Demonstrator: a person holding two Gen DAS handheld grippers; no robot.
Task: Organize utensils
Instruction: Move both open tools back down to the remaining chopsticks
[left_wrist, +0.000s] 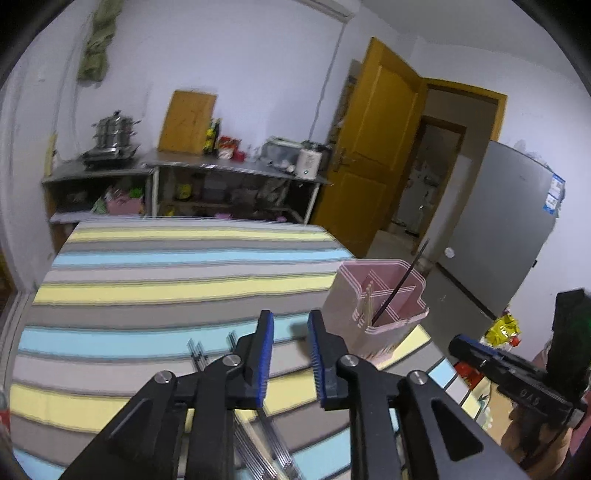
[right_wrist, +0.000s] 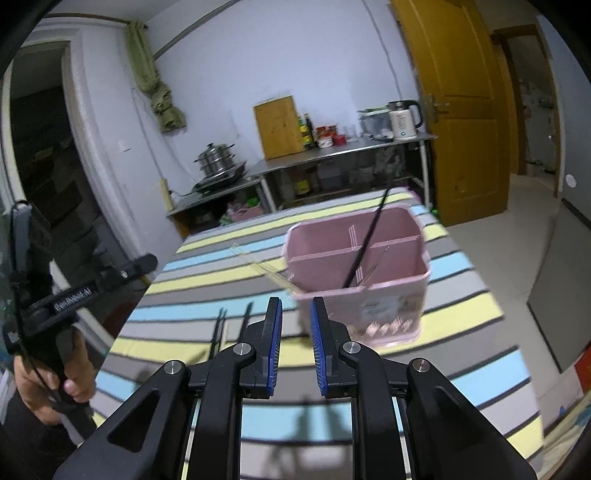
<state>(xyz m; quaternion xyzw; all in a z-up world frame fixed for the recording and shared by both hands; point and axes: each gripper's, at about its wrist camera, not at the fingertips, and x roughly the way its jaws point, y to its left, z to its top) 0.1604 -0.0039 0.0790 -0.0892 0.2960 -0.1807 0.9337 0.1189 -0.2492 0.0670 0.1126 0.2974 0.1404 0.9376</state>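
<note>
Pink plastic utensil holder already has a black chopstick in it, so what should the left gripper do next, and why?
Probably lower the left gripper onto the metal chopsticks lying on the striped tablecloth just below it. Its jaws stand apart with nothing between them, and the pink plastic utensil holder with its thin black chopstick stands close by to its right.

Pink holder (right_wrist: 360, 291) blocks right; striped cloth (right_wrist: 229, 273) left lies free.

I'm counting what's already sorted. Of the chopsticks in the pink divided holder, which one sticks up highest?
The long black chopstick in the pink plastic holder: it leans far above the rim, while the pale wooden ones barely clear it.
</note>
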